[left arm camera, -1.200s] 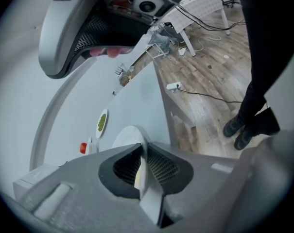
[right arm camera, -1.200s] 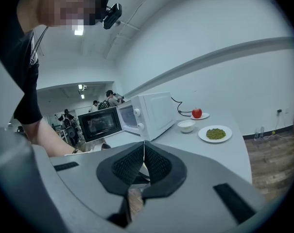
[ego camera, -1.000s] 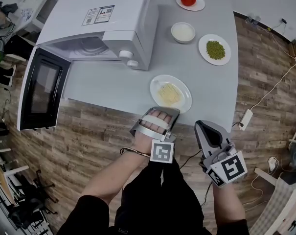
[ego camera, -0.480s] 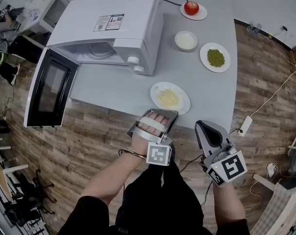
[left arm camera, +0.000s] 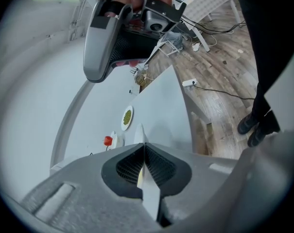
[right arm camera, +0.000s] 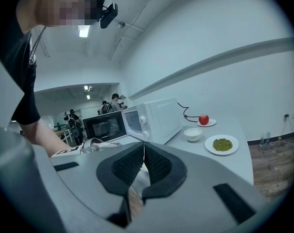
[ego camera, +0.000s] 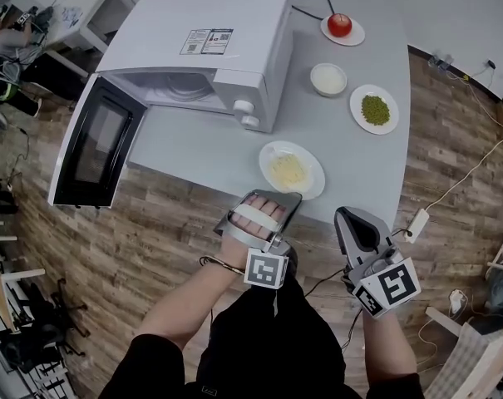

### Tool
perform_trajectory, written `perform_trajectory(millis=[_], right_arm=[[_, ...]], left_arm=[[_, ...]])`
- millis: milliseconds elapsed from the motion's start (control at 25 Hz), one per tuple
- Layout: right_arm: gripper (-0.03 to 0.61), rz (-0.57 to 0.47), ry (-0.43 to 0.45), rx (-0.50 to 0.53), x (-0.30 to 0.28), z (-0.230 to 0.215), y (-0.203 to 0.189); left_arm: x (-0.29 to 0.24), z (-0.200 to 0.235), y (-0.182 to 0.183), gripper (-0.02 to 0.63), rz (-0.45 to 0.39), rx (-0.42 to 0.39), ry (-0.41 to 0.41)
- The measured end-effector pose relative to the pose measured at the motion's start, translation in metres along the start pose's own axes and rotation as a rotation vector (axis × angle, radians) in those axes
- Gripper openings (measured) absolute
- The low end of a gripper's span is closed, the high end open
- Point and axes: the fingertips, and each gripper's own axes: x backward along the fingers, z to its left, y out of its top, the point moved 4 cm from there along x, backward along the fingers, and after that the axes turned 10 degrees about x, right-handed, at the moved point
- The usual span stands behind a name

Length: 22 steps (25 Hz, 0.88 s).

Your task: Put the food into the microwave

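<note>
White food plate [ego camera: 291,170] is lying just ahead of clenched, empty left gripper [ego camera: 273,199] and right gripper [ego camera: 349,216]; microwave [ego camera: 203,46] is standing open for loading.

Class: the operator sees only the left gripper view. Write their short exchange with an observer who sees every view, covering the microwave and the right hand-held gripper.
Operator: Is the microwave open?
Observer: Yes. Its door is swung wide open, and the head view shows the cavity.
Operator: Does the right hand-held gripper hold anything?
Observer: No. In its own view the jaws are together with nothing between them.
</note>
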Motion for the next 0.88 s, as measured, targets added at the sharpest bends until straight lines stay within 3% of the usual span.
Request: perform_trajectory(millis=[640,880], right_arm=[[0.014,-0.051,0.081,0.060,-0.014,0.017,0.055],[0.014,-0.073,0.144,0.096,-0.025,0.030,0.073]], left_arm=[[0.056,0.068,-0.011,0.014,0.061,0.035,0.111],[0.081,0.082,-0.026,0.015,0.133,0.029,0.141]])
